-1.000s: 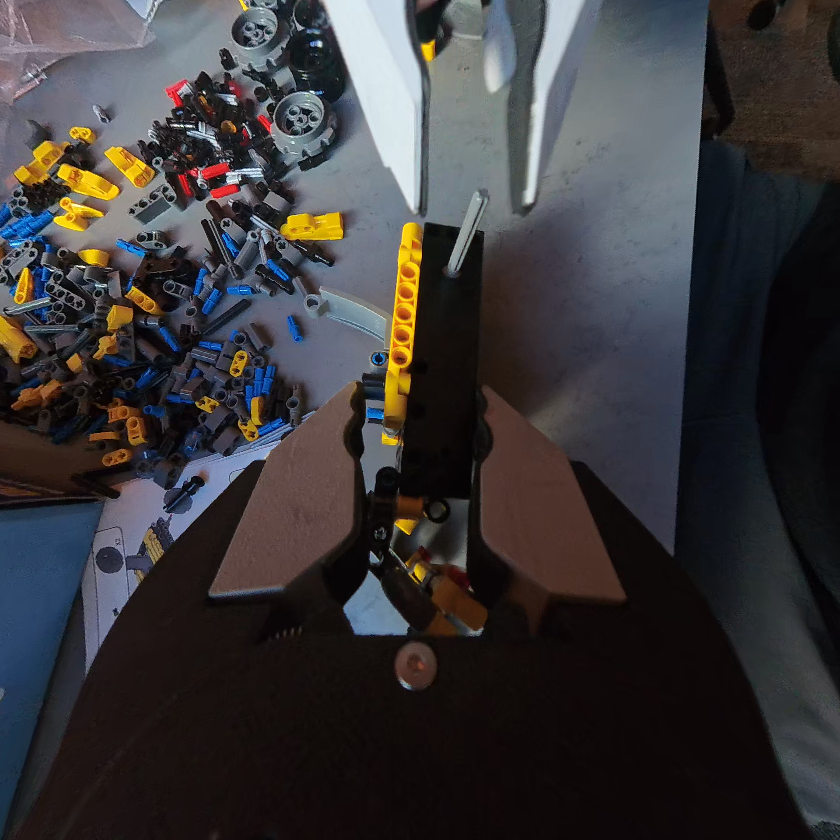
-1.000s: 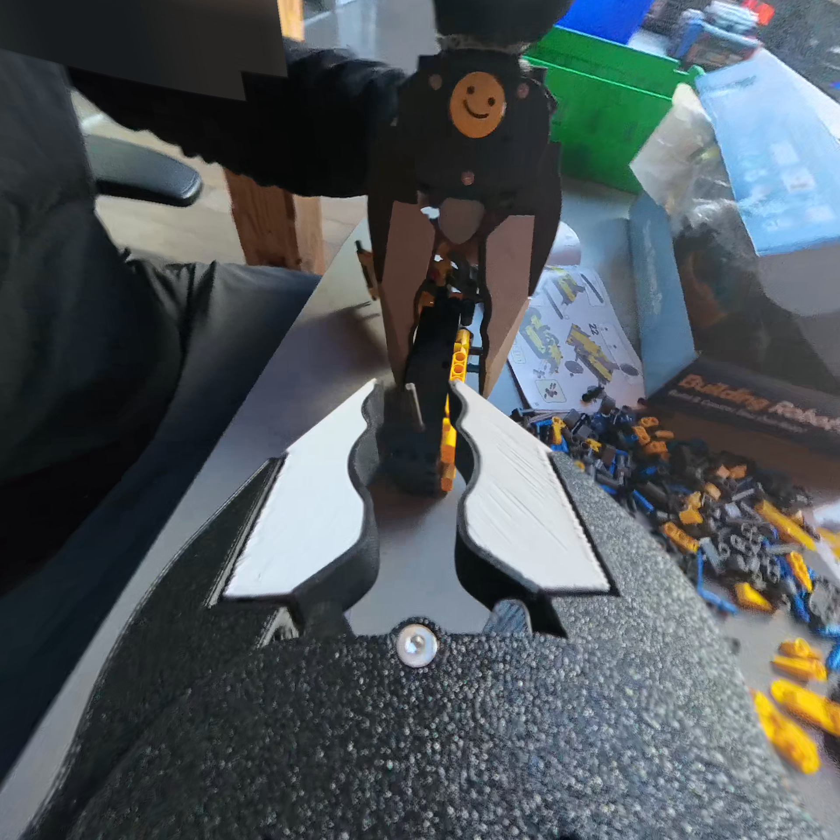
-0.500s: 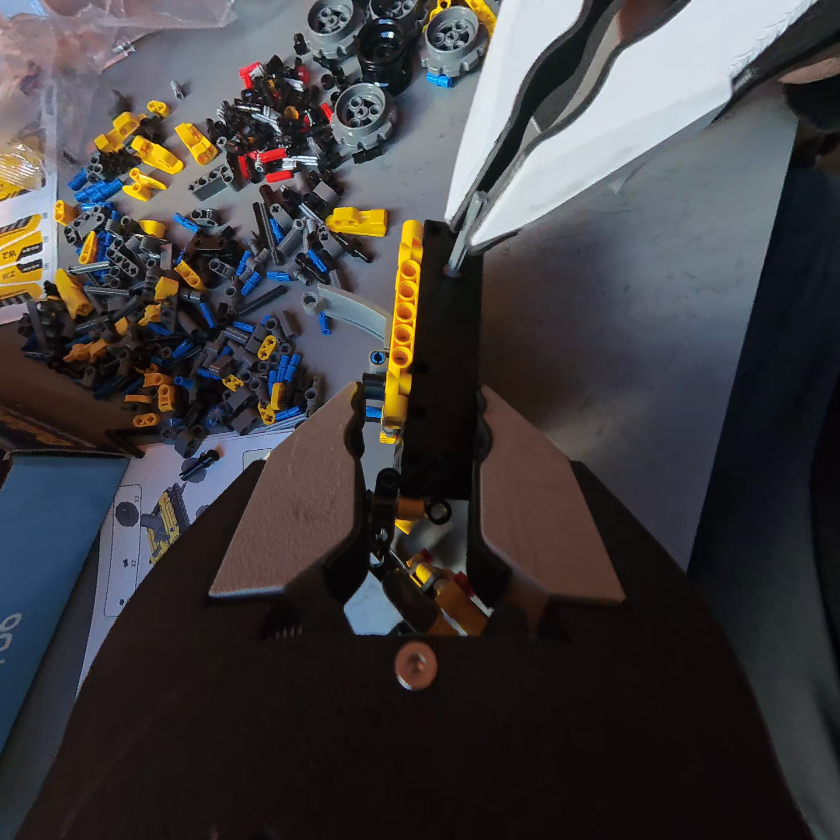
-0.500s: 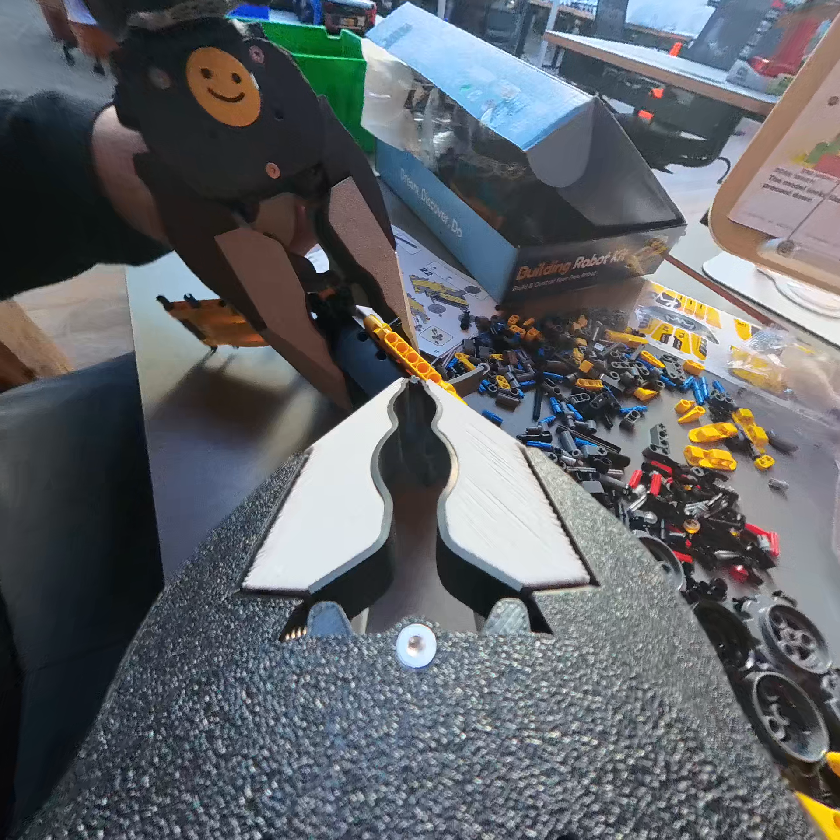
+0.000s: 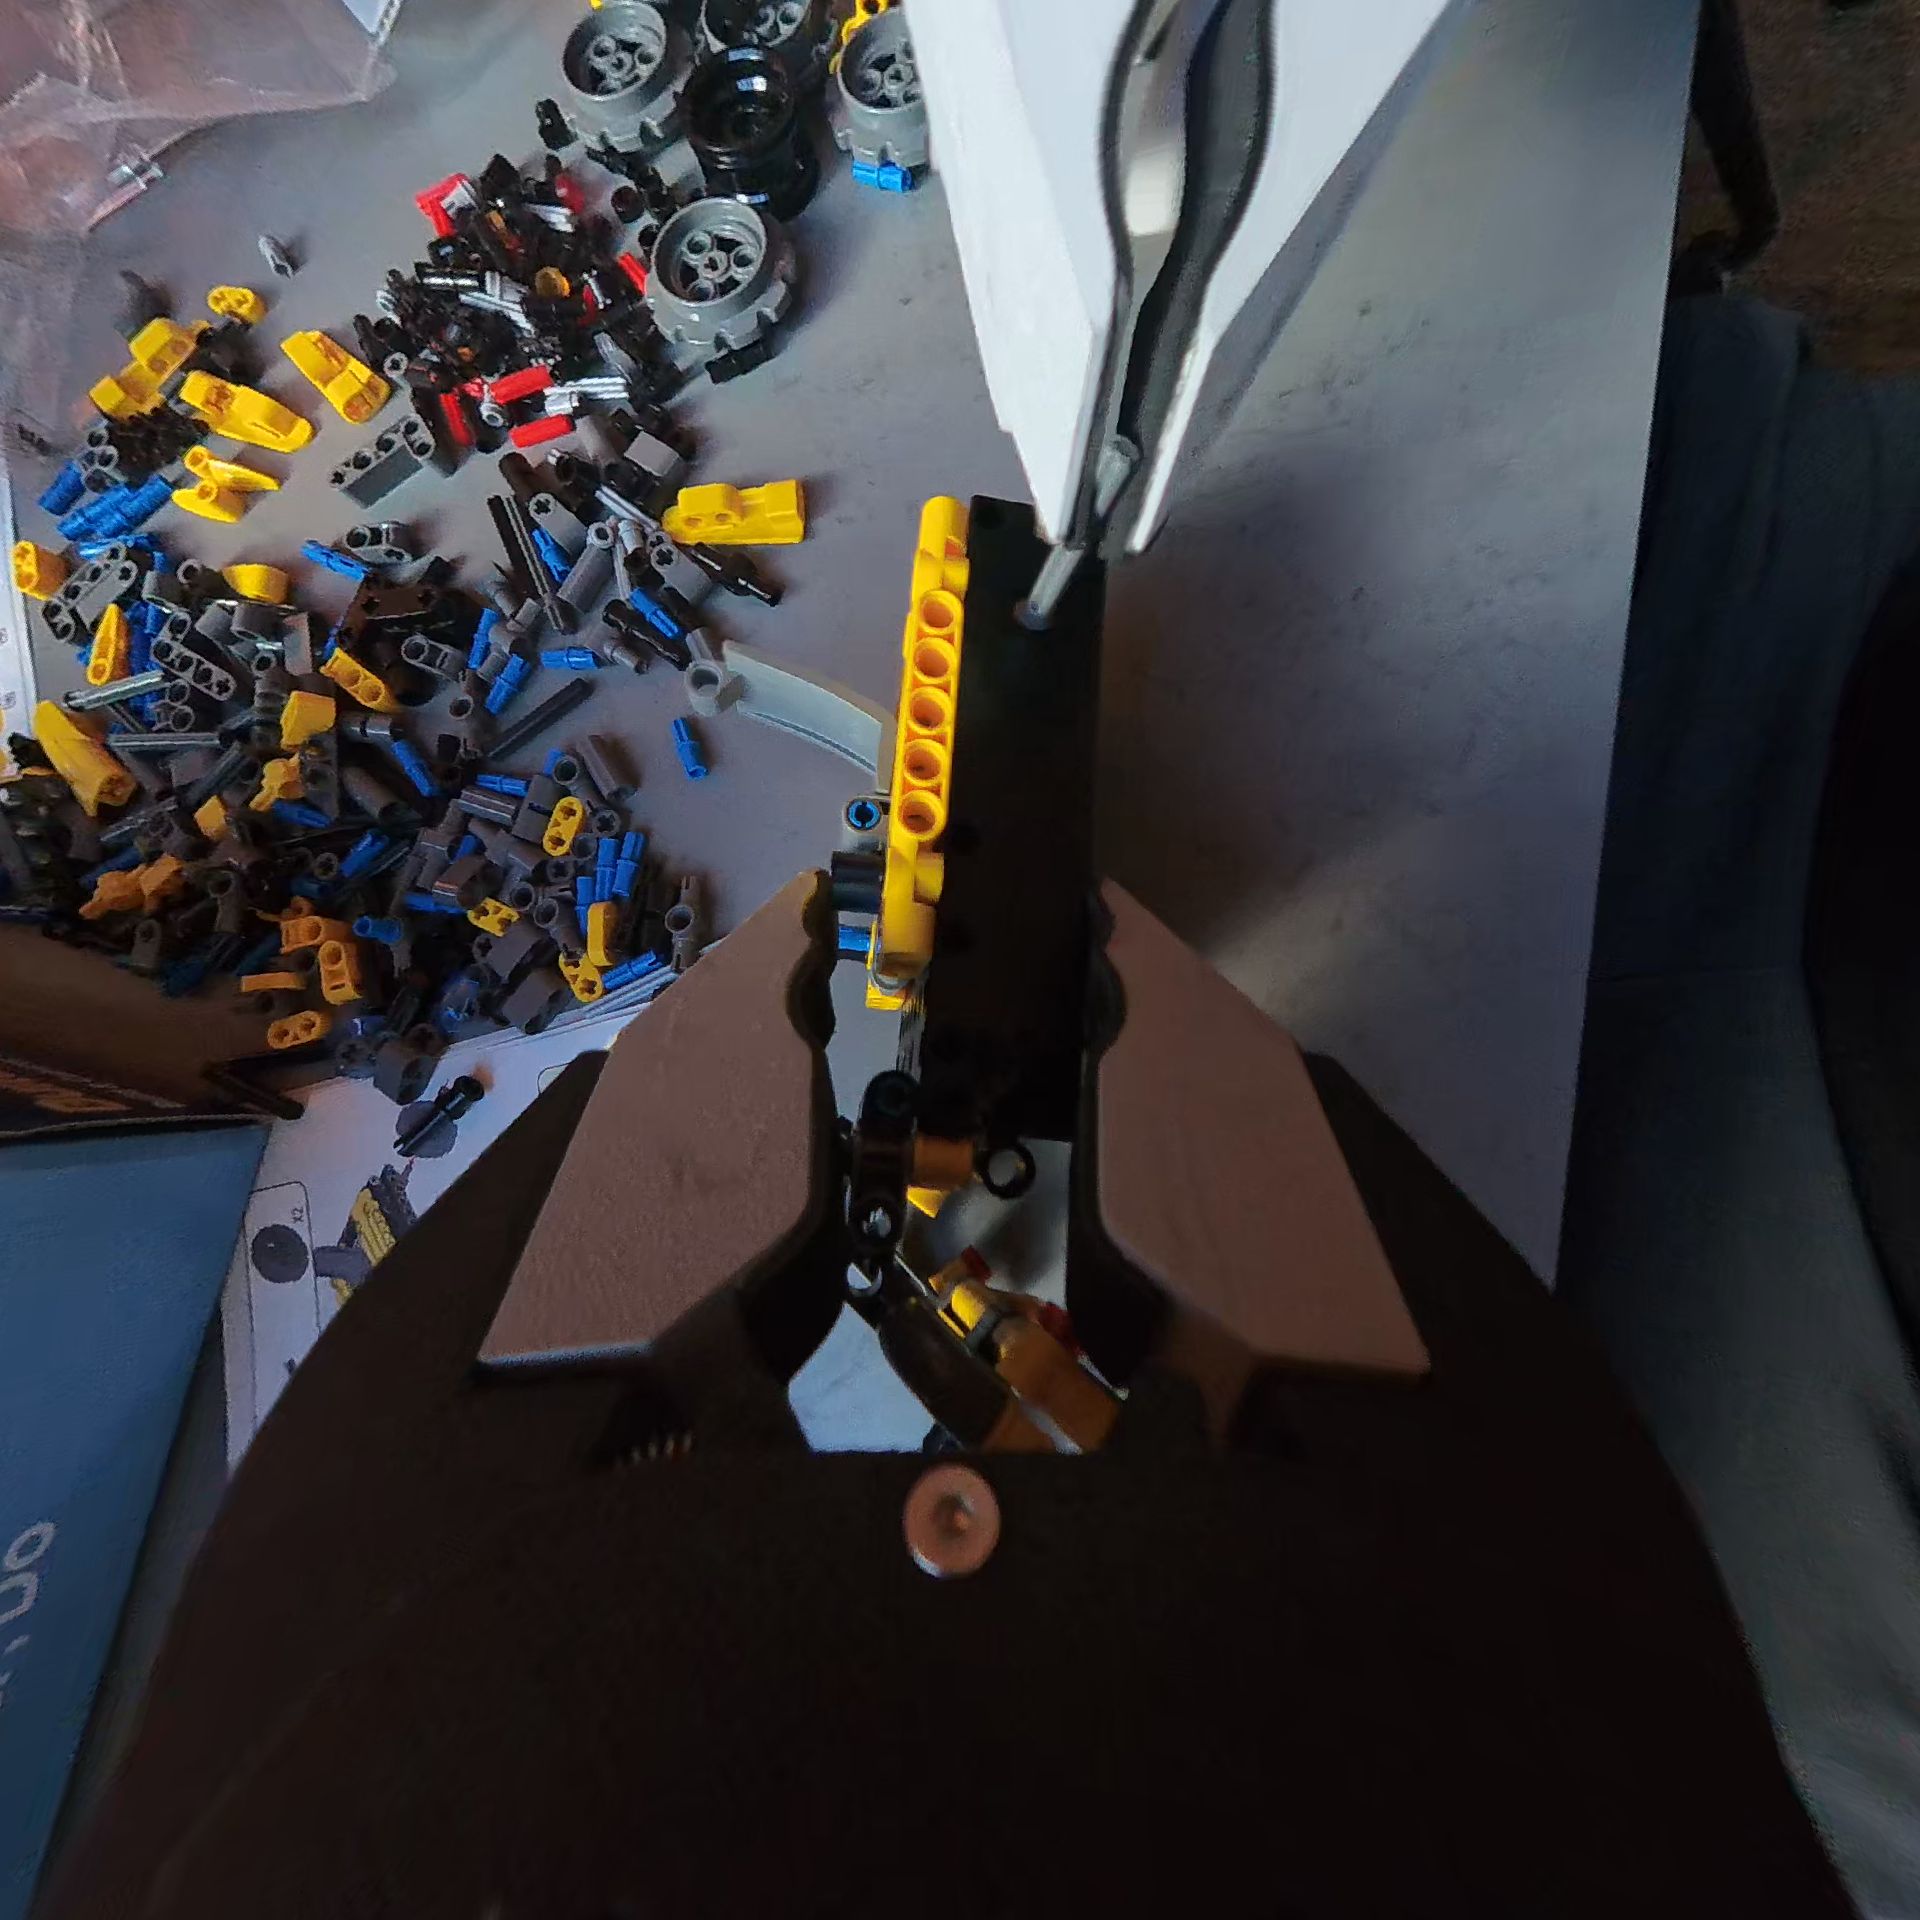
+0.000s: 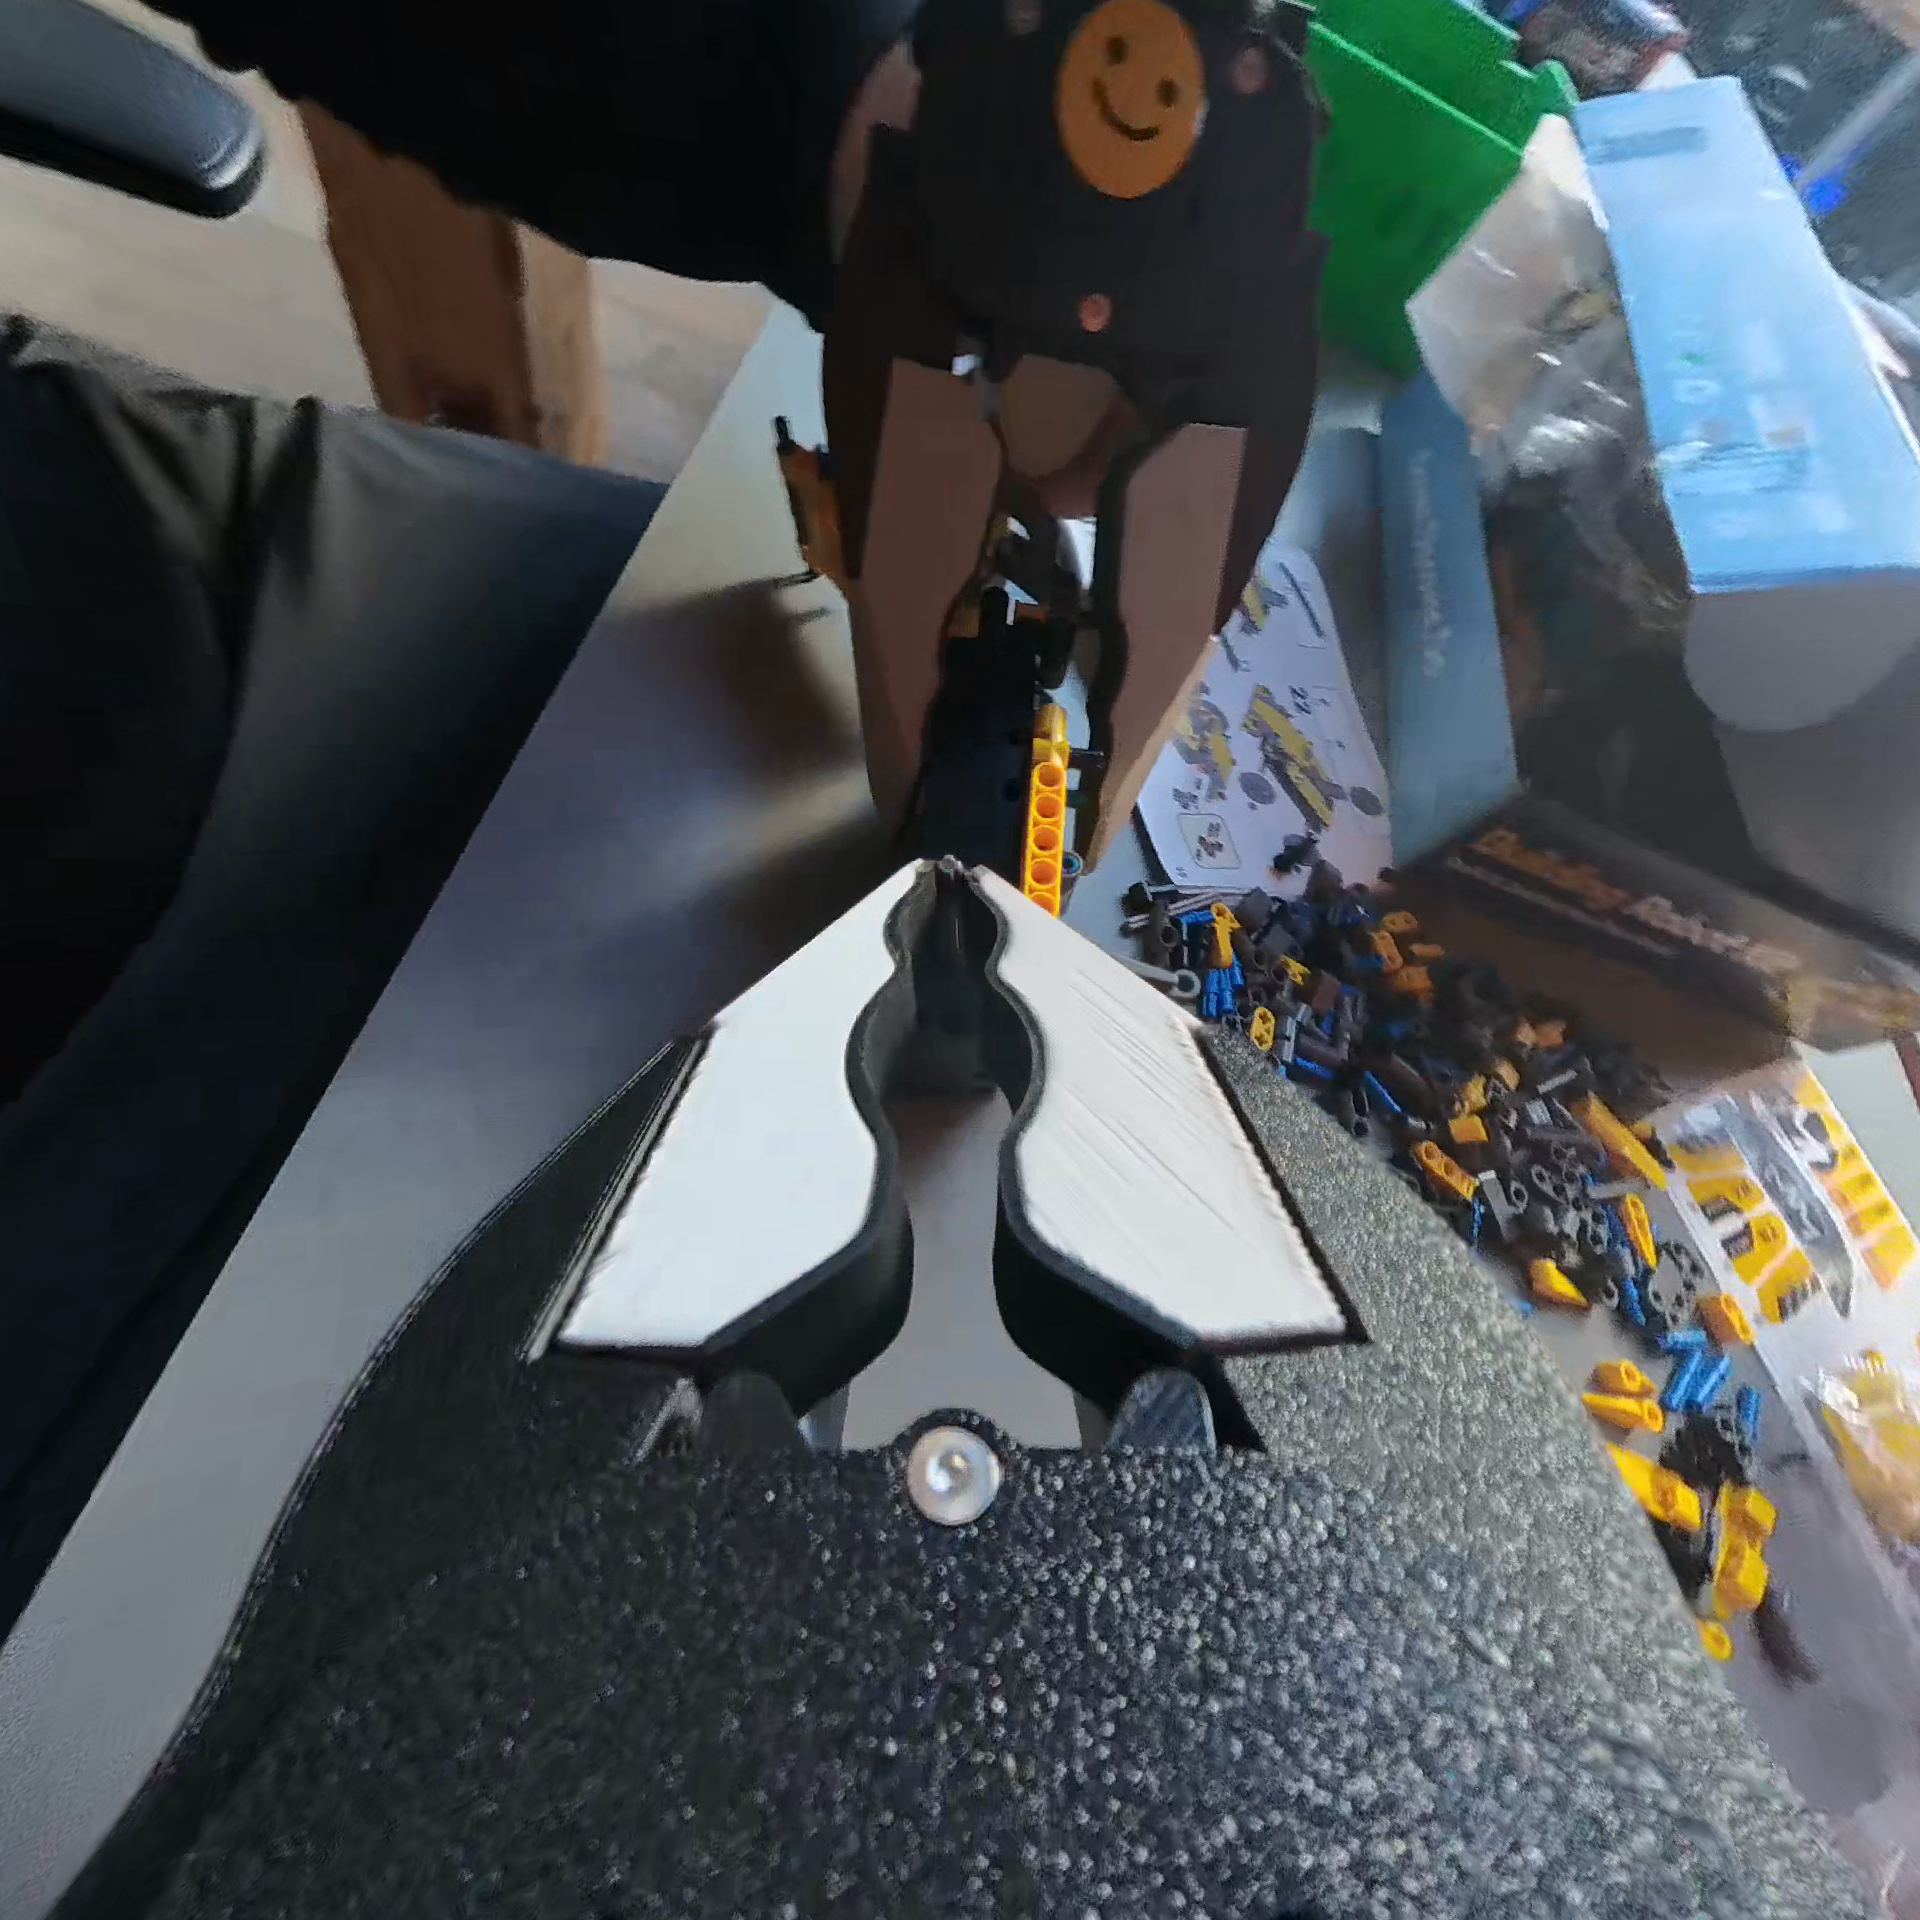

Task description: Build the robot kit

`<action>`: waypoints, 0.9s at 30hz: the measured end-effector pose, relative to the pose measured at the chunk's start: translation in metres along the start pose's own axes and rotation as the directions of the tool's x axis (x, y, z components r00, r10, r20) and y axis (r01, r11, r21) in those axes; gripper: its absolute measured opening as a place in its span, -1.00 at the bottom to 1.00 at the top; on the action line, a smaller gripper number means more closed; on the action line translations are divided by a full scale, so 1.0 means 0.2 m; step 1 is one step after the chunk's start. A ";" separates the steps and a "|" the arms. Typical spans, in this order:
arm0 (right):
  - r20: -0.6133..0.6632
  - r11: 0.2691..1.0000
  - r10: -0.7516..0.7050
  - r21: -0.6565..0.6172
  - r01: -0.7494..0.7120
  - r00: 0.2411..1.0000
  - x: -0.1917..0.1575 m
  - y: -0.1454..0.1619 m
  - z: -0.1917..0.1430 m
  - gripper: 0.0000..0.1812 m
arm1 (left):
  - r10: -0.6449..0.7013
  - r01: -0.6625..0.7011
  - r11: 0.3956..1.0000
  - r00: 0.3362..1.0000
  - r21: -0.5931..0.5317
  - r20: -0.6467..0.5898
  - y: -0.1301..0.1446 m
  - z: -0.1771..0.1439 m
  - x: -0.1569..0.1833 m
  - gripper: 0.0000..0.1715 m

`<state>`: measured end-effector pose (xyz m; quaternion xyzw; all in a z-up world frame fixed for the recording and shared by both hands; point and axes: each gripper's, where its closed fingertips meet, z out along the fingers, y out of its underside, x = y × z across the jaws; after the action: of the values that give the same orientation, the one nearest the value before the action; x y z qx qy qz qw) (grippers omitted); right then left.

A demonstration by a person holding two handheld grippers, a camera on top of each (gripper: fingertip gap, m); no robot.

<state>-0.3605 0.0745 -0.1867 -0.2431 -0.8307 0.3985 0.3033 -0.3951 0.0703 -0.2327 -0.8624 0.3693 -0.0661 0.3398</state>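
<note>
My left gripper [image 5: 961,894] has brown fingers and is shut on a black and yellow brick assembly [image 5: 1023,790], holding it above the grey table [image 5: 1351,727]. A thin grey axle [image 5: 1055,582] sticks out of the assembly's far end. My right gripper [image 6: 948,873] has white fingers and is shut on that axle [image 6: 948,864]. It also shows at the top of the left wrist view [image 5: 1091,530]. In the right wrist view the left gripper [image 6: 1003,826] faces me, holding the assembly [image 6: 982,779] with its yellow beam [image 6: 1047,821].
A pile of small loose pieces [image 5: 364,675] and grey wheels [image 5: 717,270] lie left of the assembly. An instruction sheet [image 5: 332,1195] and a blue box [image 6: 1766,364] are nearby, with a green bin [image 6: 1423,156] behind. The table edge [image 5: 1621,831] runs along the right, by a person's dark clothing.
The right gripper was open around the axle one second ago. It has shut on the axle and swung from a slanted to a straighter approach. The left gripper has kept its hold.
</note>
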 end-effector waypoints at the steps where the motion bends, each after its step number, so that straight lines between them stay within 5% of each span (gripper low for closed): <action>1: 0.019 1.000 -0.007 -0.001 0.007 1.000 0.00 0.00 0.00 -0.95 | 0.010 -0.010 1.000 1.000 0.000 -0.007 0.00 0.00 0.01 -0.50; 18: -0.200 0.967 0.248 0.102 -0.232 0.948 0.07 0.01 0.00 -0.95 | -0.039 0.039 0.999 0.999 0.017 0.006 0.00 0.00 -0.02 -0.49; 27: -0.276 0.963 0.264 0.131 -0.236 0.924 0.08 0.01 0.00 -0.86 | -0.068 0.066 0.997 0.997 0.044 0.038 -0.03 0.00 -0.05 -0.39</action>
<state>-0.3705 0.0855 -0.1837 -0.3885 -0.7192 0.4327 0.3802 -0.3984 0.0795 -0.2281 -0.8680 0.3317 -0.0684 0.3631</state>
